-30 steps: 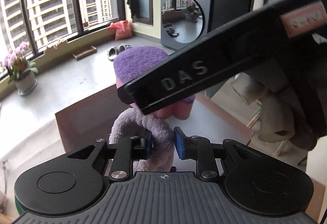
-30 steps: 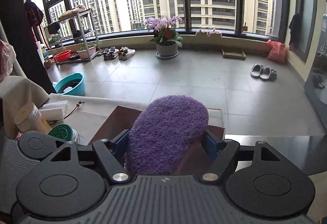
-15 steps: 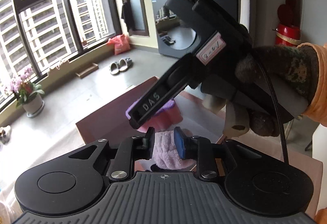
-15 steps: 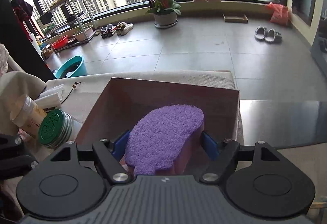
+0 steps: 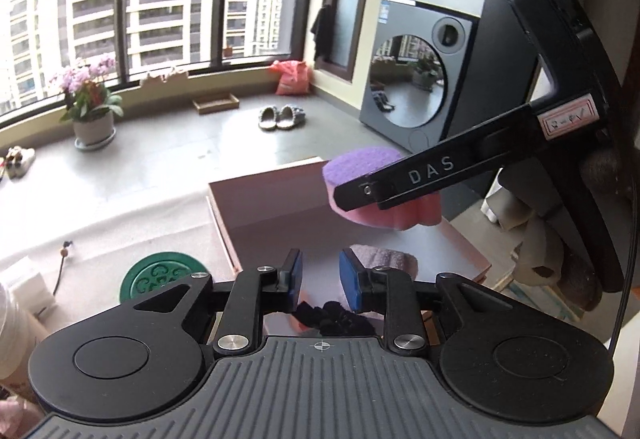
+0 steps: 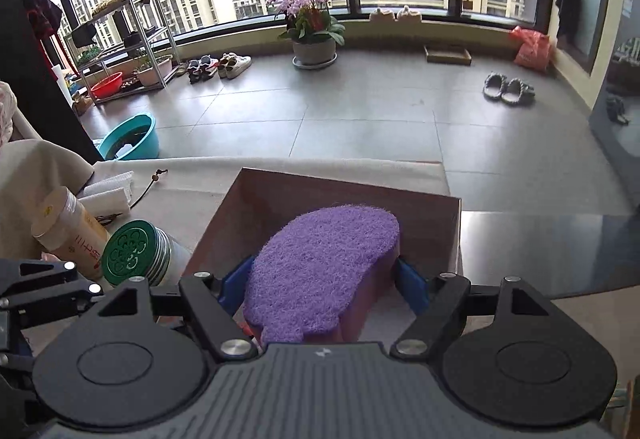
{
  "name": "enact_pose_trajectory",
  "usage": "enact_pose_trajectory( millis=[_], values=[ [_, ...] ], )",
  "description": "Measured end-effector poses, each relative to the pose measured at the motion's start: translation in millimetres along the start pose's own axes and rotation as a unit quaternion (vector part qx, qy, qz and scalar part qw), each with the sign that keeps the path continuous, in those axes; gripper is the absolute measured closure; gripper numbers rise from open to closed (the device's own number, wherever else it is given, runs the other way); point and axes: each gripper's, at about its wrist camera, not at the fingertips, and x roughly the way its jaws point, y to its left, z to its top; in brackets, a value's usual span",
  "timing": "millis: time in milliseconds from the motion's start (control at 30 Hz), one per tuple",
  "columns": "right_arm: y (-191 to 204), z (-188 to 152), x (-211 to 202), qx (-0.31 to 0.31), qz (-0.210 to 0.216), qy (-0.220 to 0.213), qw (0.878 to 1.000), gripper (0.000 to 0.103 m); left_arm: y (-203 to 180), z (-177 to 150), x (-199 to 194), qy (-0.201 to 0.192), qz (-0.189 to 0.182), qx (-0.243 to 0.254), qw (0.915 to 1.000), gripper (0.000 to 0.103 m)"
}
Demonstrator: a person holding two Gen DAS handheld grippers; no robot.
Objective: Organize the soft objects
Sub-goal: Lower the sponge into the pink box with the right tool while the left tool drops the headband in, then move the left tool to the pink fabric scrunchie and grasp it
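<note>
Now right hand-held gripper (image 6: pixel 322 285) clamps purple sponge (image 6: pixel 320 267) over box (image 6: pixel 344 191); left hand-held gripper (image 5: pixel 319 275) slightly apart, empty.

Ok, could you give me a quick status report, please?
Right tongs shut on purple sponge, above the box. Left tongs open, empty. Lilac towel inside the box. Nothing in the way.

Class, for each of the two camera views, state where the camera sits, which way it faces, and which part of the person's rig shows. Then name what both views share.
Left wrist: sits on the left gripper, faces the box and washing machine; its jaws are open and empty, right gripper crosses.
Right wrist: sits on the right gripper, faces the windows; jaws clamp the purple sponge.
Shared: sponge, box, orchid pot, grey slippers, green lid.
</note>
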Motion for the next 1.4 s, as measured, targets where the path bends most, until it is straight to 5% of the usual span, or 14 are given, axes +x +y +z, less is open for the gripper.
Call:
enact_pose_trajectory(
  millis=[200,500,700,933,1100,1200,1400],
  values=[
    [31.0,2.2,-25.7,-0.032,-0.07,-0.082,0.994,0.026,23.2,-4.1,-25.5,-0.019,0.008,-0.045,0.9988,0.076],
    [75.7,27.7,-44.0,-0.032,-0.017,-0.043,0.998,0.026,100.0,2.7,-86.2,-0.034,-0.011,-0.133,0.9905,0.076],
    [112.4,54.9,-65.1,-0.069,0.008,-0.053,0.996,0.026,162.7,13.6,-137.2,-0.017,0.061,-0.133,0.989,0.076],
    [151.8,76.4,-51.3,-0.125,0.064,-0.055,0.989,0.026,220.4,-17.8,-145.5,0.024,0.108,-0.154,0.9819,0.076],
    [171.8,74.2,-8.3,-0.145,0.092,-0.022,0.985,0.026,211.0,-54.0,-115.9,0.073,0.125,-0.098,0.9846,0.075],
    [178.7,66.1,9.2,-0.161,0.1,-0.008,0.982,0.026,200.1,-78.8,-102.7,0.104,0.175,-0.057,0.9774,0.074],
    [181.4,59.1,25.0,-0.176,0.093,-0.009,0.98,0.026,208.3,-109.5,-111.9,0.082,0.201,-0.127,0.9678,0.074]
  ],
)
